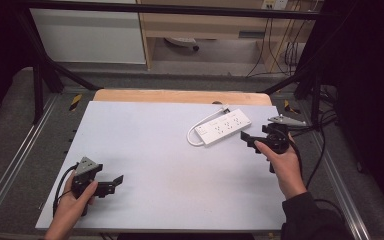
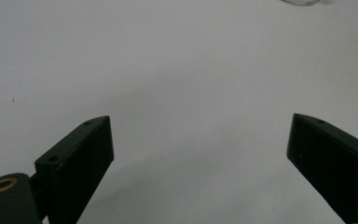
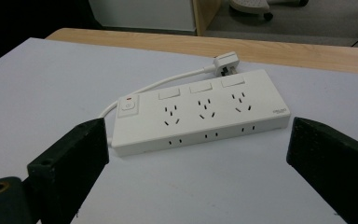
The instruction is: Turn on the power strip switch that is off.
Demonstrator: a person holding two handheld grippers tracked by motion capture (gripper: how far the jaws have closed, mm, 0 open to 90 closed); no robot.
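On the white table (image 1: 170,165), a power strip and two hand-held grippers.

At about two o'clock lies the white power strip (image 1: 225,127), cord (image 1: 200,126) looped beside it — plug (image 3: 225,62) at its far end. Right gripper (image 1: 252,140), jaws spread wide, sits just short of the strip; left gripper (image 1: 114,183) at eight o'clock — jaws likewise spread, nothing between them.

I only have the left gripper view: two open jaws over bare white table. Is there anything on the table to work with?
Observer: Yes, a white power strip lies toward the far right of the table.
Operator: Is the right gripper on it?
Observer: No. The right gripper sits just short of it, jaws open, not touching.
Operator: Is it plugged in?
Observer: No. Its plug lies loose on the table behind the strip.
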